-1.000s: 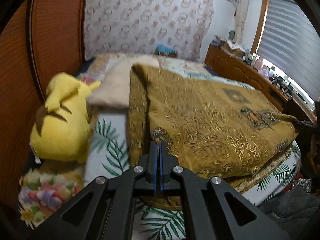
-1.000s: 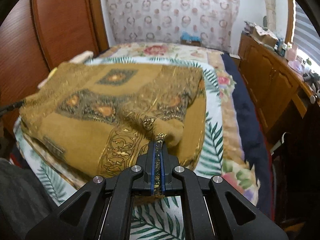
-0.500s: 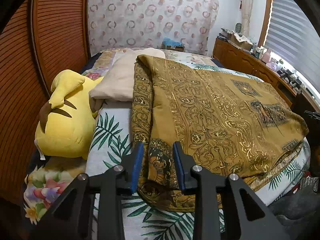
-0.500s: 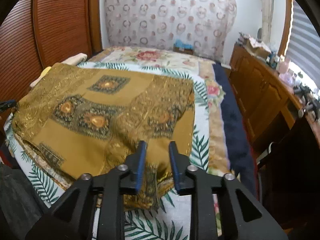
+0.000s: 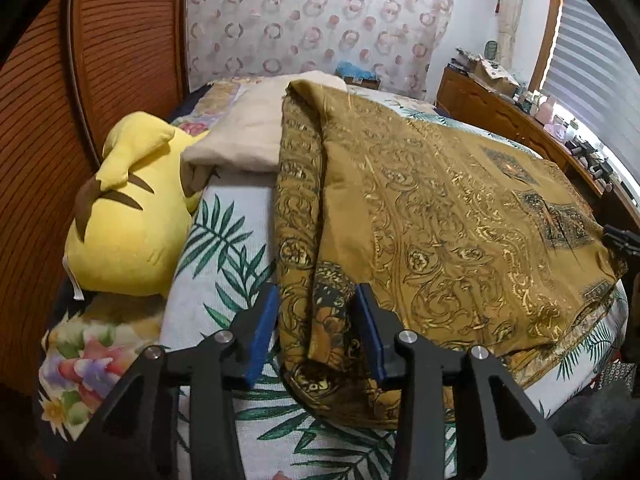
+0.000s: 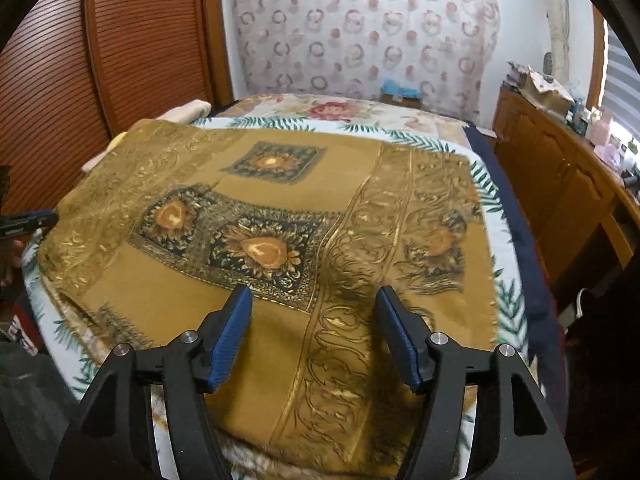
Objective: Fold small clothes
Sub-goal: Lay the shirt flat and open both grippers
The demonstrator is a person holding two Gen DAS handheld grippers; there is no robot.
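The right gripper (image 6: 316, 332) hangs with its jaws spread wide over the near part of the folded gold patterned cloth (image 6: 280, 220), which lies on the leaf-print bed (image 6: 502, 280) ahead

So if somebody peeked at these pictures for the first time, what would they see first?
Probably the big gold patterned cloth, folded and spread across the bed. Next, the bright yellow plush toy lying by the wooden wall on the bed's left side. Both the left gripper and right gripper have their blue-padded jaws open over the cloth.
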